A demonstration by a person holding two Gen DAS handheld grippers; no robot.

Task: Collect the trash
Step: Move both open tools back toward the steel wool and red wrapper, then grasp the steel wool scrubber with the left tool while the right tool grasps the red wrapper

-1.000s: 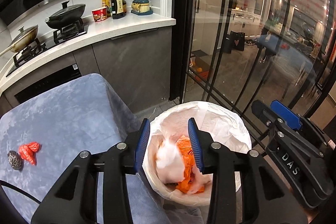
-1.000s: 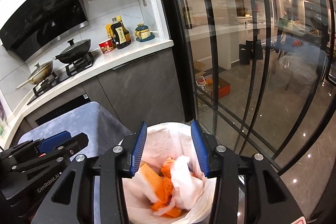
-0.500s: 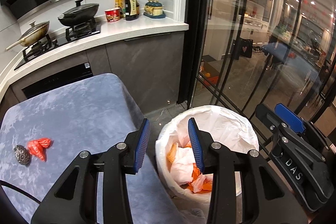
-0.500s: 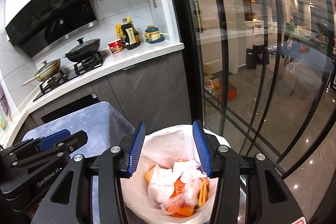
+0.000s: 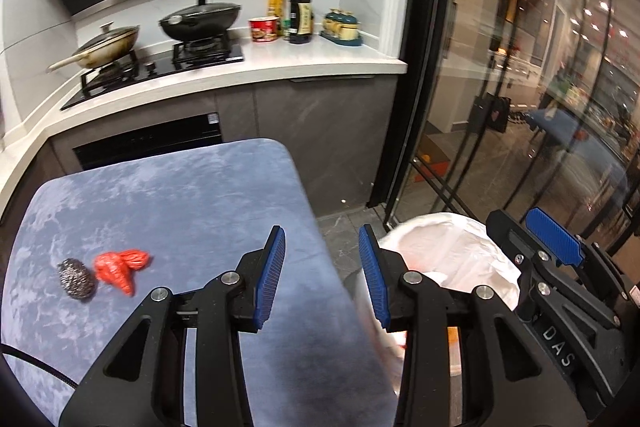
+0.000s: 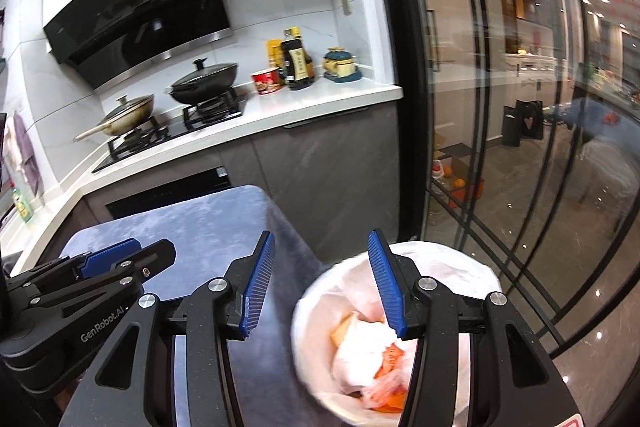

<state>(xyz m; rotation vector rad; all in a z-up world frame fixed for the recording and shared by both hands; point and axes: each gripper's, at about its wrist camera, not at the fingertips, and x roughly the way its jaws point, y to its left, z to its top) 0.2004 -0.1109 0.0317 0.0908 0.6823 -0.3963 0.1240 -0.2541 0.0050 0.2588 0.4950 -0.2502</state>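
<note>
Both my grippers, left [image 5: 322, 277] and right [image 6: 320, 285], stand spread and empty (bin [image 6: 448, 255] already fed); next I reach for the red wrapper [image 5: 120, 269] on the table [image 5: 180, 195].

Blue-grey velvety table [image 5: 192, 203]: crumpled red wrapper [image 5: 120, 267] and steel scourer [image 5: 77, 279] touching, near left edge. White-lined bin [image 6: 320, 307] on floor [image 5: 344, 227] beside table.
</note>
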